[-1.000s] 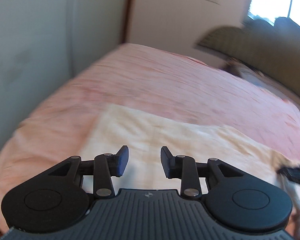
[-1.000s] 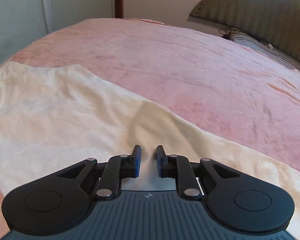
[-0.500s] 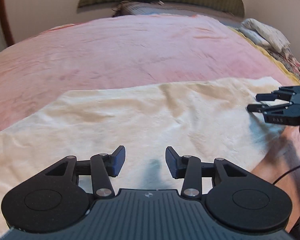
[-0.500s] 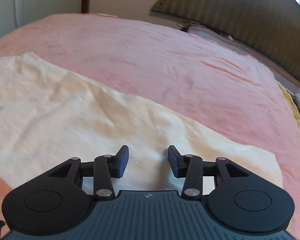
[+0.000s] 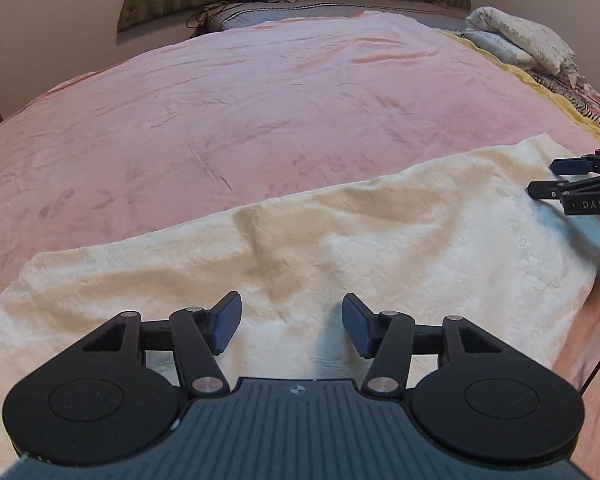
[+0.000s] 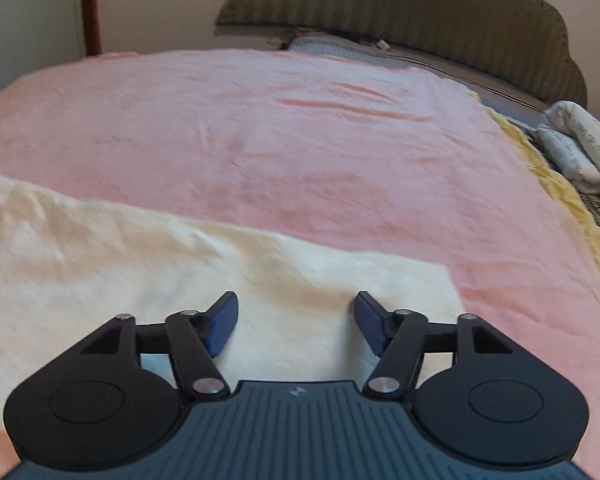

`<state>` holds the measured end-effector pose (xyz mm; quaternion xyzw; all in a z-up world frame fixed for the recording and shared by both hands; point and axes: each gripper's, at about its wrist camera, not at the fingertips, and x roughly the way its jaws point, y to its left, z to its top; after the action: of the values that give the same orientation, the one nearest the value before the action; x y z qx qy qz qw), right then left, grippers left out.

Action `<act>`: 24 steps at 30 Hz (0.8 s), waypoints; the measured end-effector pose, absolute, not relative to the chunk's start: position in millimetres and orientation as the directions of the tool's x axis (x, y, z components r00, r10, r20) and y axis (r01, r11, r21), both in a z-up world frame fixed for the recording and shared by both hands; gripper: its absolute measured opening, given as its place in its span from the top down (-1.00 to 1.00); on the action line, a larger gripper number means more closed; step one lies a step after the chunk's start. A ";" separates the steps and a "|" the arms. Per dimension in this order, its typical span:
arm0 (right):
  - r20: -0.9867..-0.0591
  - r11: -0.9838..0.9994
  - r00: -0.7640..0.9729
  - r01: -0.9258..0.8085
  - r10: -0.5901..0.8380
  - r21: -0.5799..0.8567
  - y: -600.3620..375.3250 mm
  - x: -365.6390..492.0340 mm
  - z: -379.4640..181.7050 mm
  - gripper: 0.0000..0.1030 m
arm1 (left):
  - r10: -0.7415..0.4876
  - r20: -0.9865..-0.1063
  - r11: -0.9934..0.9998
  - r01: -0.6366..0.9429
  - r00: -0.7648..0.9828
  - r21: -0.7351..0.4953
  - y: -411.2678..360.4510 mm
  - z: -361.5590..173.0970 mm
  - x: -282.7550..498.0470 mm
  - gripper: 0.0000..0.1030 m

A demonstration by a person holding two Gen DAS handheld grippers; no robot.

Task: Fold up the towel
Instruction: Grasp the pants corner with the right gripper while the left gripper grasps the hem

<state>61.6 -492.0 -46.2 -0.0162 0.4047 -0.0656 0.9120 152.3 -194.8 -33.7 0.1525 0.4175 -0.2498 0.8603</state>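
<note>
A cream towel (image 5: 340, 240) lies spread flat on a pink bedspread (image 5: 260, 120), its long edge running from lower left to upper right. My left gripper (image 5: 291, 326) hovers over the towel's near middle, its jaws opening, with nothing between them. My right gripper (image 6: 296, 326) hangs above the towel (image 6: 160, 272) near its right end, jaws also opening and holding nothing. In the left wrist view the right gripper (image 5: 556, 178) shows at the right edge, over the towel's far right corner.
A green padded headboard (image 6: 400, 4) and a grey pillow (image 5: 320, 10) stand at the bed's far end. Rolled white cloths (image 5: 520, 40) and a yellow quilt edge (image 6: 560, 184) lie along the right side. A wooden post (image 6: 90, 8) stands at the far left.
Both grippers have opened wider, the right one from nearly shut. The left view has swung from the wall side round to the headboard. The right gripper has moved towards the towel's right end.
</note>
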 end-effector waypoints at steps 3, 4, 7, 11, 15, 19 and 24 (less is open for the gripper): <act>-0.706 0.970 0.698 0.234 -0.116 0.072 -531.0 40.8 -50.9 -0.26 | -0.288 -0.799 0.841 0.538 0.528 0.053 -199.6 -31.5 149.1 -0.14; -0.681 0.951 0.707 0.304 -0.191 0.049 -530.4 31.1 -43.4 -0.28 | -0.321 -0.790 0.833 0.553 0.522 0.027 -197.5 -27.5 144.8 -0.16; -0.626 0.966 0.760 0.256 -0.177 0.038 -515.1 7.8 -35.1 -0.32 | -0.375 -0.774 0.812 0.584 0.510 -0.008 -200.5 -24.0 133.5 -0.33; -0.685 0.952 0.692 0.305 -0.227 -0.007 -520.8 7.2 -59.4 -0.33 | -0.303 -0.798 0.803 0.590 0.521 0.079 -215.4 -39.5 128.5 -0.32; -0.531 0.840 0.754 0.526 -0.388 0.134 -533.8 -47.4 -34.7 -0.37 | -0.368 -0.769 0.785 0.618 0.523 0.045 -205.9 -28.5 113.2 -0.33; -0.482 0.673 0.868 0.425 -0.115 0.605 -555.0 -97.0 -54.7 -0.46 | -0.379 -0.773 0.779 0.626 0.509 0.030 -209.3 -26.6 109.9 -0.34; -0.431 0.500 0.901 0.350 0.052 0.792 -555.7 -107.1 -90.4 -0.46 | -0.367 -0.800 0.774 0.633 0.475 0.021 -213.8 -36.4 108.8 -0.34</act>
<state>-107.1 -555.7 -90.4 0.4922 0.2044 -0.0885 0.8415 108.8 -213.8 -36.4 0.1591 0.4180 -0.2962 0.8440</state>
